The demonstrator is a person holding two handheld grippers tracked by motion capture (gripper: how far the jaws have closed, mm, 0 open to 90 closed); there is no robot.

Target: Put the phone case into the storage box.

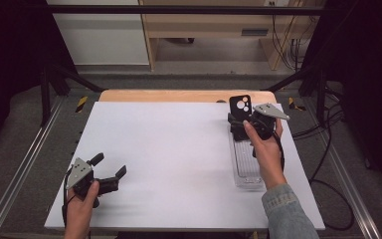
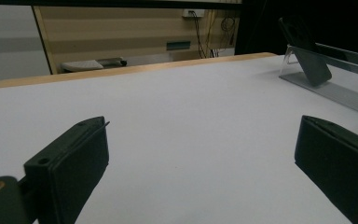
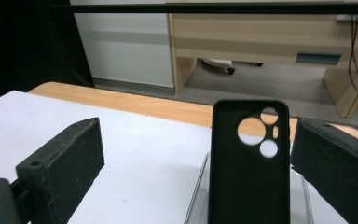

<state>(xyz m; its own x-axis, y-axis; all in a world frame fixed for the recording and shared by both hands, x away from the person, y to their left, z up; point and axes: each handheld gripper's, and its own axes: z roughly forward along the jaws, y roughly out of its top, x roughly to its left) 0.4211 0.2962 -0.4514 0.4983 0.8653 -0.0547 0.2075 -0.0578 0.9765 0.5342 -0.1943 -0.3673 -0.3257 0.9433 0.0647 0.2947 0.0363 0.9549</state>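
The right tool (image 1: 239, 121) is seen in the high view at the far right of the white tabletop (image 1: 179, 154), its jaws spread on either side of a black phone case with round camera cut-outs (image 1: 240, 105). In the right gripper view the case (image 3: 249, 163) is shown upright between the jaws, closer to the right one; contact cannot be judged. A clear plastic tray-like stand (image 1: 246, 167) lies beneath it. The left tool (image 1: 110, 172), also spread and empty, is held low at the near left; from the left gripper view the case (image 2: 307, 53) is seen well apart, leaning on the stand (image 2: 335, 88).
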